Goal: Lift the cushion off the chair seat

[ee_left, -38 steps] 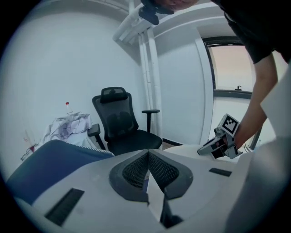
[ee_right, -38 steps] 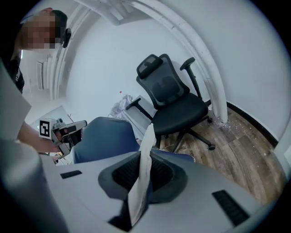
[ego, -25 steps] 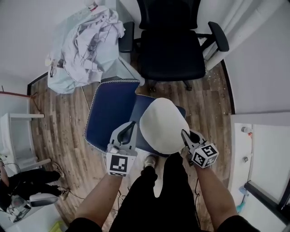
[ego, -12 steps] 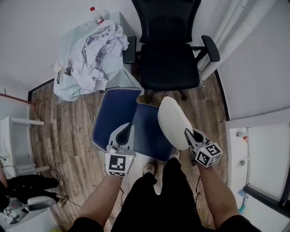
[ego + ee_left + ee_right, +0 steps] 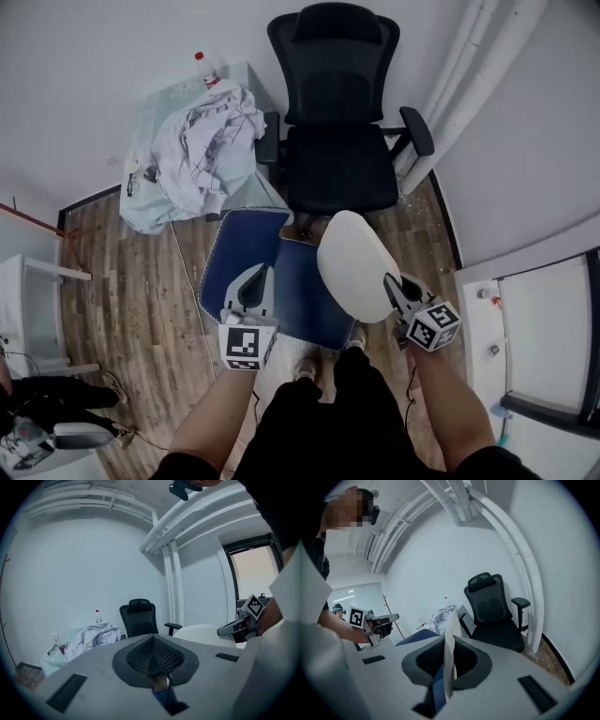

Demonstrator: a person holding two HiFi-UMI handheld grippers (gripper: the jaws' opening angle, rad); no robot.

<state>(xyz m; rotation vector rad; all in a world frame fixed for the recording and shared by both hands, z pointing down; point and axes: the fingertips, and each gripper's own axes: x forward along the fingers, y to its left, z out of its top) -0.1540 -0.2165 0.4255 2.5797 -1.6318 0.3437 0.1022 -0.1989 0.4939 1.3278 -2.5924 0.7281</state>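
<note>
The cushion (image 5: 286, 281) was a flat pad, deep blue on one face with a thin white piping along its rim, and plain white on the other. It hung in the air between the two hands, above the wooden floor (image 5: 141, 281) and in front of a black office chair (image 5: 337, 159), apart from that chair's seat. Its right part was folded over so that the white face showed as a rounded lobe, while the blue face lay open toward the left.

The left tongs (image 5: 260, 272) were pressed together on the blue edge nearest the person; in the left gripper view a sliver of blue fabric showed between the closed mesh pads (image 5: 140, 656). The right tongs (image 5: 386, 279) pinched the folded edge, and the right gripper view showed white cloth standing up between the pads, with blue just beneath it.

Each of the tongs bore a cube printed with a black-and-white square marker pattern (image 5: 247, 345). Behind the cushion, a table (image 5: 141, 211) carried crumpled pale clothing (image 5: 206, 141) and a bottle (image 5: 204, 67) with a red cap; its label was too small to read.
</note>
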